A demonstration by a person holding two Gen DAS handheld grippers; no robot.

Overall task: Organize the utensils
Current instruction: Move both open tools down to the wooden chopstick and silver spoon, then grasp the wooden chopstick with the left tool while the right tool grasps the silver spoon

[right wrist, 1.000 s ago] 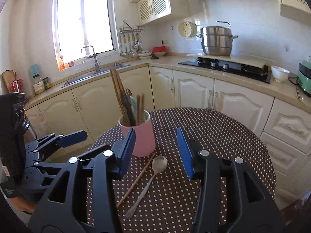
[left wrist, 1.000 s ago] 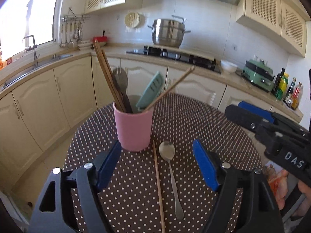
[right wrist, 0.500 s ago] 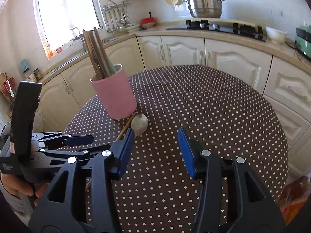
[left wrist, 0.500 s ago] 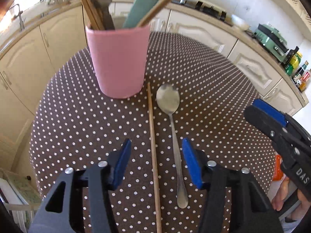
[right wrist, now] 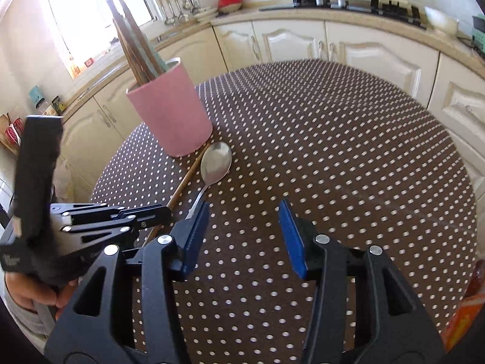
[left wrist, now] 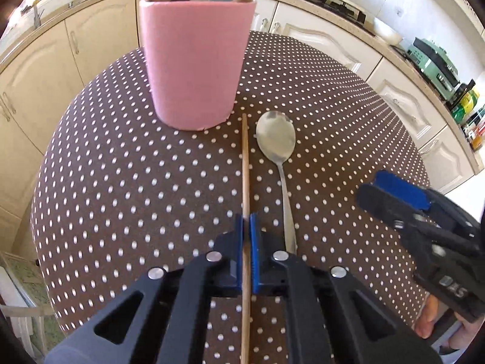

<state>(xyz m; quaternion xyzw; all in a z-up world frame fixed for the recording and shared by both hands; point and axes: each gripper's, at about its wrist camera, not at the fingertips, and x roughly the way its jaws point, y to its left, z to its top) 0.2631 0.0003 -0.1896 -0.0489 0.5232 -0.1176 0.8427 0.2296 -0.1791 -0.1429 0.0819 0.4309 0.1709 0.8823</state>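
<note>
A pink cup (left wrist: 195,60) (right wrist: 169,112) holding chopsticks and other utensils stands on the round table with a brown polka-dot cloth (left wrist: 121,182) (right wrist: 333,151). In front of it lie a single wooden chopstick (left wrist: 245,157) (right wrist: 188,179) and, just to its right, a metal spoon (left wrist: 275,136) (right wrist: 215,159). My left gripper (left wrist: 247,221) (right wrist: 165,212) is shut on the chopstick about halfway along it, low over the cloth. My right gripper (right wrist: 242,212) (left wrist: 391,188) hovers open to the right of the spoon's handle, nothing between its fingers.
Cream kitchen cabinets (right wrist: 303,42) and a counter curve behind the table, with a hob (right wrist: 348,0) and a green appliance (left wrist: 433,60) on it. An orange packet (right wrist: 463,312) shows at the table's near right edge. A person's hand (right wrist: 27,297) holds the left gripper.
Both grippers came down toward the table and tilted downward. The left jaws went from wide open to closed on the chopstick. The right jaws stayed open.
</note>
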